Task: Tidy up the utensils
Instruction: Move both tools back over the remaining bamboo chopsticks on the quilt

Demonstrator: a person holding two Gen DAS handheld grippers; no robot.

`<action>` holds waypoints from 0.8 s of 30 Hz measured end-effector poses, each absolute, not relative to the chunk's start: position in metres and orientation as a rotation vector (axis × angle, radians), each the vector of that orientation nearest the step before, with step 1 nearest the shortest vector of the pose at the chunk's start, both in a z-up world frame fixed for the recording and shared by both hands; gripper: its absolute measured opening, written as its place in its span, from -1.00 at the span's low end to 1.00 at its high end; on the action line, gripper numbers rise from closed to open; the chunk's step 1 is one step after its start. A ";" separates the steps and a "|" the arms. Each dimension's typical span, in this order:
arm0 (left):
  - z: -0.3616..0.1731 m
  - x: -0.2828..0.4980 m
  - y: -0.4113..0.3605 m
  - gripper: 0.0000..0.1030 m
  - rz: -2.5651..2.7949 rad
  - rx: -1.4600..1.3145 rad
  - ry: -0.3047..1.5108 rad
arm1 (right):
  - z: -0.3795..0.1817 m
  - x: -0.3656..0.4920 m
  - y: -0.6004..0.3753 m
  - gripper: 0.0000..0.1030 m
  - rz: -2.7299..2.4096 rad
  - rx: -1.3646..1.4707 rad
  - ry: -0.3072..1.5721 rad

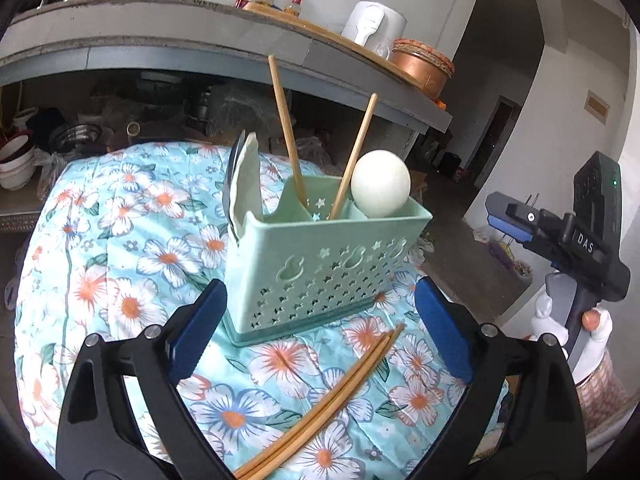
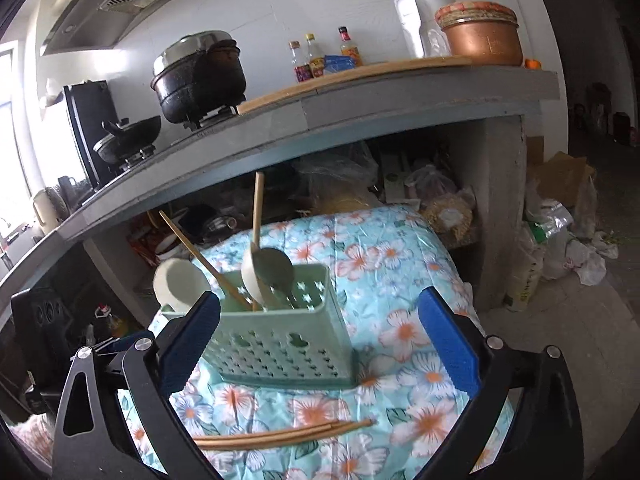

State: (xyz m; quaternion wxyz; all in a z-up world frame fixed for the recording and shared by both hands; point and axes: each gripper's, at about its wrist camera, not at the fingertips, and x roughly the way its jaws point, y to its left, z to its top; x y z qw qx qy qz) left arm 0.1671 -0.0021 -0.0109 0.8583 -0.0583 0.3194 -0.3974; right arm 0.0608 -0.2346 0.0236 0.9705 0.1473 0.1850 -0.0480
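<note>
A mint-green perforated utensil holder (image 1: 320,268) (image 2: 280,336) stands on the floral cloth. Two chopsticks (image 1: 286,128) lean in its middle compartment. A round white spoon (image 1: 380,188) stands at one end, and a white spoon with a dark one (image 1: 242,178) at the other. Several loose chopsticks (image 1: 332,400) (image 2: 288,434) lie on the cloth in front of the holder. My left gripper (image 1: 320,300) is open just short of the holder, above the loose chopsticks, with nothing between its pads. My right gripper (image 2: 320,304) is open too, with the holder's near side between its fingertips but not touched.
The floral cloth (image 1: 120,260) covers a small round-cornered table. Behind it runs a grey concrete counter (image 2: 360,112) with black pots, bottles, a white kettle and a copper pot. Bowls and bags crowd the space beneath. Plastic bags (image 2: 560,240) lie on the floor.
</note>
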 end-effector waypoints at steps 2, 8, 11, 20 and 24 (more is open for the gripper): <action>-0.022 0.171 -0.006 0.82 -0.816 -0.106 0.723 | 0.011 0.060 -0.236 0.87 -0.124 0.300 0.412; -0.056 0.187 -0.009 0.82 -0.766 -0.190 0.951 | -0.016 0.066 -0.237 0.87 -0.225 0.276 0.540; -0.066 0.189 -0.008 0.82 -0.740 -0.234 0.997 | -0.026 0.068 -0.238 0.87 -0.252 0.277 0.579; -0.066 0.184 -0.006 0.82 -0.764 -0.204 0.944 | -0.048 0.065 -0.241 0.87 -0.152 0.403 0.640; -0.068 0.193 -0.004 0.82 -0.784 -0.257 0.997 | -0.062 0.062 -0.239 0.79 -0.066 0.503 0.666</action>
